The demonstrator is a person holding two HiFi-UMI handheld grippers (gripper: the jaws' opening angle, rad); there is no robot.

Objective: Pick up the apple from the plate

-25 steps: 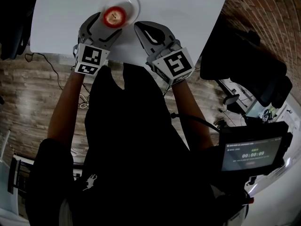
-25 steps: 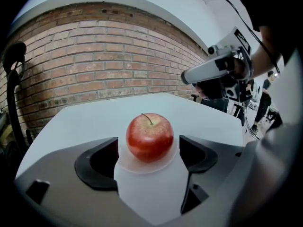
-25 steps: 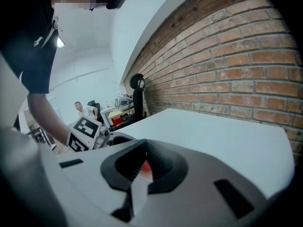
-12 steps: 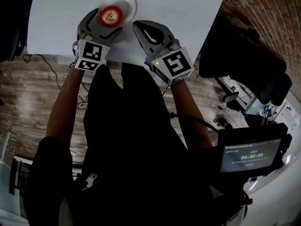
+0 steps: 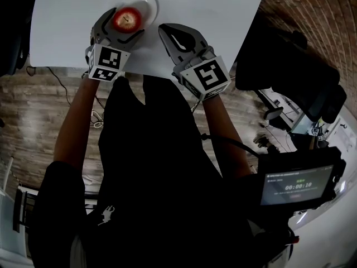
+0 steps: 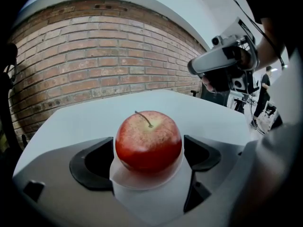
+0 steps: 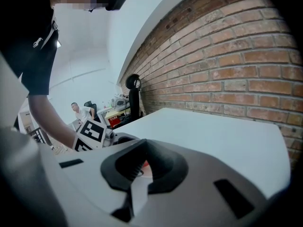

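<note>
A person stood over a white table (image 5: 212, 4) with a two-jaw gripper in each hand, each one pointing forward and down. The left gripper (image 5: 122, 24) had its jaws as wide as they went, having just been opening, and the red apple (image 6: 148, 141) sat upright between them, stem up. A dark jaw pad (image 6: 92, 162) stood close against each side of the fruit; neither pad appeared to press on it. The apple rested on a small white plate (image 5: 147, 0), which lay under and just ahead of that gripper's jaws. Beyond the apple, from the left gripper, the table ran on to a red brick wall (image 6: 94, 56). The right gripper (image 5: 169, 31) rested just to the right of the left one, beside the plate and apart from the apple, its jaws drawn together with only a thin slit between them. From the right gripper's own view, the left gripper's square-marked cube (image 7: 90, 132) showed off to its left, and a sliver of the apple's red showed past its closed jaws.
</note>
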